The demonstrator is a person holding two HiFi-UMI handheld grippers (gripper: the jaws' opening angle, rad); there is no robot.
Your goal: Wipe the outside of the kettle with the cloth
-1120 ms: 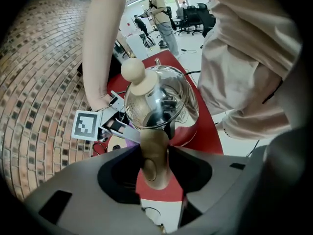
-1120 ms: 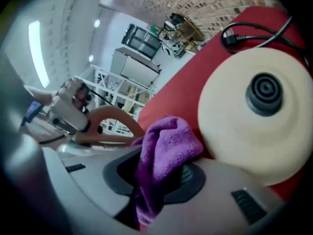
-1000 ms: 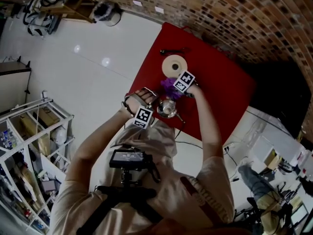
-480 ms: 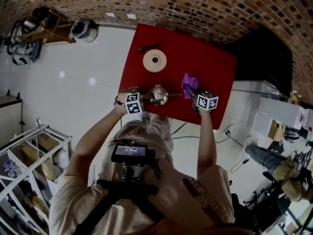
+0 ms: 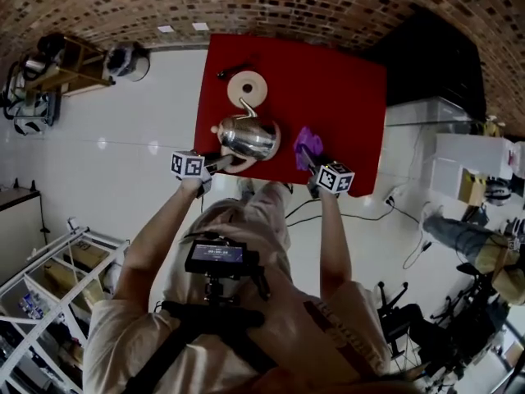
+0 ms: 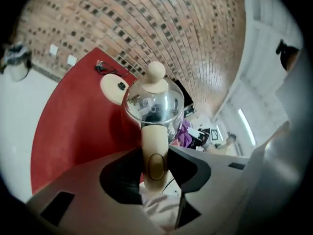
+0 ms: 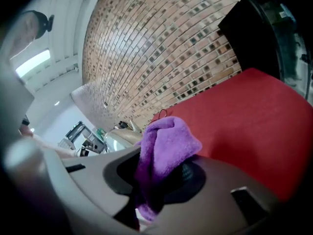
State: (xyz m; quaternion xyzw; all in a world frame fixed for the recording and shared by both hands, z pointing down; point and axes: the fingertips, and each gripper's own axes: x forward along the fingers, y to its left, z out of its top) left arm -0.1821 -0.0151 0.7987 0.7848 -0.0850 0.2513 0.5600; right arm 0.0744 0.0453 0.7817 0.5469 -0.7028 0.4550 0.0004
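Observation:
A shiny steel kettle [image 5: 248, 138] hangs tipped over the near part of the red table [image 5: 344, 89], its thin spout [image 5: 245, 106] pointing toward the far side. My left gripper [image 5: 218, 163] is shut on its cream handle [image 6: 155, 153]; the jaws have just been closing on it. In the left gripper view the kettle [image 6: 154, 102] and its cream lid knob [image 6: 156, 71] fill the middle. To the kettle's right, my right gripper [image 5: 311, 159] is shut on a purple cloth [image 5: 308, 143], apart from the kettle. The cloth [image 7: 165, 146] bunches up out of the jaws.
A round cream disc [image 5: 246, 86] lies on the table beyond the kettle, with a small dark object [image 5: 233, 71] behind it. A brick wall [image 5: 271, 2] runs along the far edge. White floor lies to the left, a black unit [image 5: 435, 56] to the right.
The kettle was upright and seen from above; it is now tipped with its side showing. My right gripper carried the cloth away from the kettle to the right.

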